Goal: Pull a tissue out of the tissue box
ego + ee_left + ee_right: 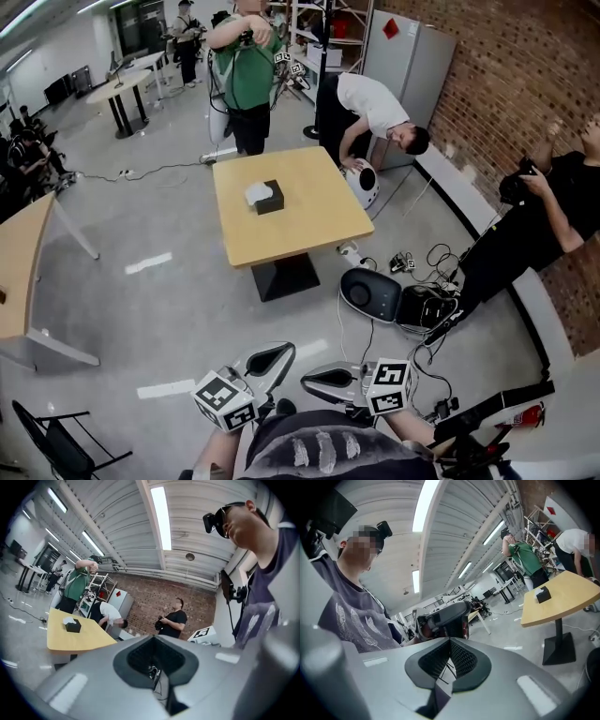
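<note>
A black tissue box (pixel 268 197) with a white tissue sticking out of its top stands on a square wooden table (pixel 309 220) far ahead of me. Both grippers are held close to my body at the bottom of the head view, well away from the table. The left gripper (pixel 269 360) is shut with nothing in it, and so is the right gripper (pixel 328 379). In the left gripper view the jaws (pixel 154 639) meet, and the tissue box (pixel 72 626) is small at the left. The right gripper view shows closed jaws (pixel 450 643) and the box (pixel 542 594) at the right.
A person in green (pixel 246 56) stands behind the table. Another in a white shirt (pixel 375 105) bends over a white round device (pixel 364 180). A person in black (pixel 544 220) stands by the brick wall. Cables and a black case (pixel 371 292) lie on the floor. A second wooden table (pixel 19 272) is at left.
</note>
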Action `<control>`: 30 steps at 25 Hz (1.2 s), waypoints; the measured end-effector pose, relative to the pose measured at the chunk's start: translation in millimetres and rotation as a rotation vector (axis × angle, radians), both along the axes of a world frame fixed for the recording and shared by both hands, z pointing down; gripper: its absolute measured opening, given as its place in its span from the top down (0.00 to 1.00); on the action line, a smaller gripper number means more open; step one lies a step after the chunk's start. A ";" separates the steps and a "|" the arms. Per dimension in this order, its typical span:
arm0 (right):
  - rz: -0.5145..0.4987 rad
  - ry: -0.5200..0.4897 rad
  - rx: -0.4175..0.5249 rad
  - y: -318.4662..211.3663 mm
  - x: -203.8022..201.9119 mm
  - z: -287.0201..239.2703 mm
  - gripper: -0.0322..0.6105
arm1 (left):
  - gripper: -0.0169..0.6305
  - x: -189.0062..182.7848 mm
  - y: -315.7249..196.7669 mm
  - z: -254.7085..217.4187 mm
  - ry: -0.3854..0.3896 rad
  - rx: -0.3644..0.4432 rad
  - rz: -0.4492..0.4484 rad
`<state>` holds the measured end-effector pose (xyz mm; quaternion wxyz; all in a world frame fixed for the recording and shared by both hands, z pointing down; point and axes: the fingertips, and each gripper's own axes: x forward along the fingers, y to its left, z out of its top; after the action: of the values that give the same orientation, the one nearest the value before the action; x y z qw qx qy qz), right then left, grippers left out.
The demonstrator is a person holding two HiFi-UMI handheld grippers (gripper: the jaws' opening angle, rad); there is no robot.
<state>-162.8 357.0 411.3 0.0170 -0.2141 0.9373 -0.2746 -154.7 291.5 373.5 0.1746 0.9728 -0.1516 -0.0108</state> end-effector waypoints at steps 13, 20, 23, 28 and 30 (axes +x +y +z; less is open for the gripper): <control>-0.096 0.070 -0.014 -30.1 -52.2 6.9 0.95 | 0.97 -56.4 -34.4 8.6 0.034 -0.035 -0.090; -0.087 0.022 -0.022 -43.2 -48.8 6.8 0.95 | 0.97 -52.8 -40.7 7.6 -0.004 -0.028 -0.088; -0.104 0.018 -0.018 -51.6 -46.8 3.8 0.95 | 0.97 -50.1 -48.8 5.8 -0.017 -0.033 -0.100; -0.050 0.000 -0.017 -67.5 -21.7 3.4 0.95 | 0.97 -17.6 -59.4 10.6 -0.033 -0.039 -0.040; -0.021 -0.024 -0.018 -78.1 -8.7 1.9 0.95 | 0.97 -4.6 -65.4 8.0 -0.047 -0.031 -0.023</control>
<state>-171.5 279.0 413.2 0.0233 -0.2011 0.9367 -0.2857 -159.3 226.1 381.5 0.1860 0.9682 -0.1670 0.0123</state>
